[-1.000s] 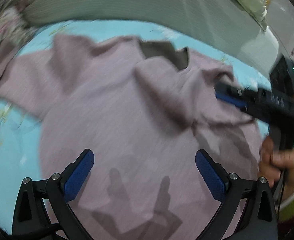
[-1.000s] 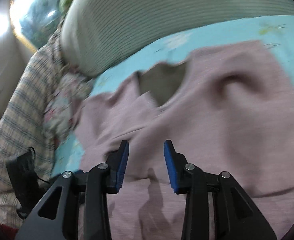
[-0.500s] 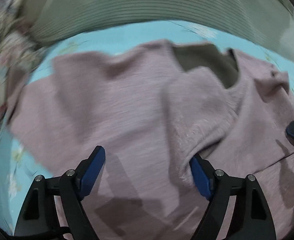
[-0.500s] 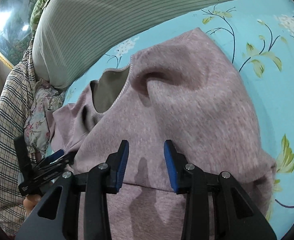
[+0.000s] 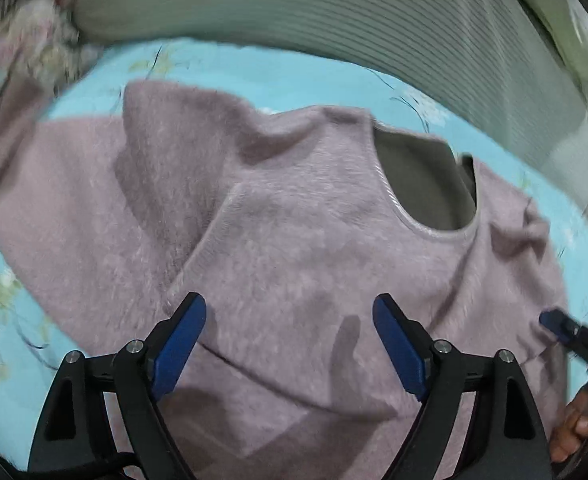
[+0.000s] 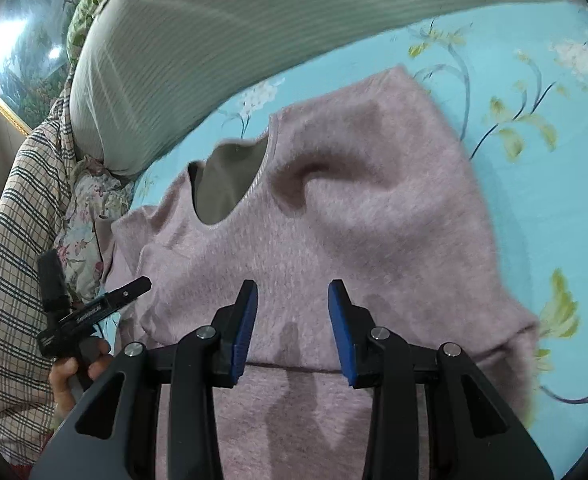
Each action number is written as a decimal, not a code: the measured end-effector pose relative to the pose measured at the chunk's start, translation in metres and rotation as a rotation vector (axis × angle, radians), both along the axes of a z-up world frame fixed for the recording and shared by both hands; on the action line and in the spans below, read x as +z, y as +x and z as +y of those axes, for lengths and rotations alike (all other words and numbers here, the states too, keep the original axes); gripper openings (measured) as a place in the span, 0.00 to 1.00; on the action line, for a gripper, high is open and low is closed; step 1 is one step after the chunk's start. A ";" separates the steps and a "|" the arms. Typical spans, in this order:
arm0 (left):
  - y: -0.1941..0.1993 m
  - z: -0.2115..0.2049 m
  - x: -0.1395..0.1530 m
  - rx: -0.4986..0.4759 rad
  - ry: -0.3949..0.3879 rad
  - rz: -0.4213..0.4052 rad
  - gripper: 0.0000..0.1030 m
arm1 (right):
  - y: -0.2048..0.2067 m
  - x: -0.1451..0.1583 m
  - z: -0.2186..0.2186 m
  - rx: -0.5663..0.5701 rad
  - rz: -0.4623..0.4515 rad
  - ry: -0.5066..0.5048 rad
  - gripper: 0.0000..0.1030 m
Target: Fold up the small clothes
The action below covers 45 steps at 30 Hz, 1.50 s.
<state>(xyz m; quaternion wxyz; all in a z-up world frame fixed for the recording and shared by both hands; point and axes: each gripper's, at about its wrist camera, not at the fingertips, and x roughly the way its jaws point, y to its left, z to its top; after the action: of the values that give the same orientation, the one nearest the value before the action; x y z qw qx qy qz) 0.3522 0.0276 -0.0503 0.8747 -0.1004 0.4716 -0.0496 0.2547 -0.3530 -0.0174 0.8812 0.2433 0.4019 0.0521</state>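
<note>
A fuzzy mauve sweater (image 5: 302, 248) lies spread mid-sheet on the blue floral bedsheet (image 6: 542, 184) (neckline toward the striped bolster (image 5: 334, 20)). The left gripper (image 5: 290, 340) hovers wide, its jaws having just narrowed slightly, nothing clamped. The right gripper (image 6: 293, 328) is narrowly parted, empty.

A bed carries everything, covered by a light blue sheet (image 6: 534, 208) printed with white blossoms and yellow-green leafy stems. A fuzzy mauve sweater (image 5: 302, 248) lies front-up directly on the sheet, rumpled, its round neckline showing a grey-green lining; its hem end is turned up over the body, leaving a straight edge across it. Along the far side of the sheet lies a grey-green ribbed pillow (image 6: 222, 32). At the sweater's left shoulder a floral-print cloth (image 6: 90, 208) is bunched, with a plaid cloth (image 6: 18, 232) beside it.
</note>
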 end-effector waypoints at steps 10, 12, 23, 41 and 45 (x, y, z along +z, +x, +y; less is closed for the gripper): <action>-0.024 0.059 0.010 0.037 -0.133 -0.171 0.00 | -0.005 0.033 -0.041 -0.122 -0.052 -0.114 0.37; -0.024 0.067 0.008 0.026 -0.159 -0.155 0.00 | -0.002 0.036 -0.046 -0.131 -0.049 -0.118 0.37; 0.024 0.007 0.021 -0.202 0.151 -0.088 0.63 | 0.002 0.023 -0.028 -0.064 -0.021 -0.106 0.38; -0.005 0.065 0.017 -0.014 0.055 -0.164 0.00 | 0.004 0.023 -0.062 -0.167 -0.014 -0.101 0.38; -0.014 0.085 0.023 0.059 -0.017 -0.200 0.00 | 0.024 0.022 -0.060 -0.140 0.007 -0.138 0.42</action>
<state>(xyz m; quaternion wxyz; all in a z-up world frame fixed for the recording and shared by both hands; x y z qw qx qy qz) 0.3380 0.1122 -0.0269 0.9175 -0.1162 0.3785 -0.0374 0.2783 -0.4127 0.0042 0.8958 0.2099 0.3898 -0.0383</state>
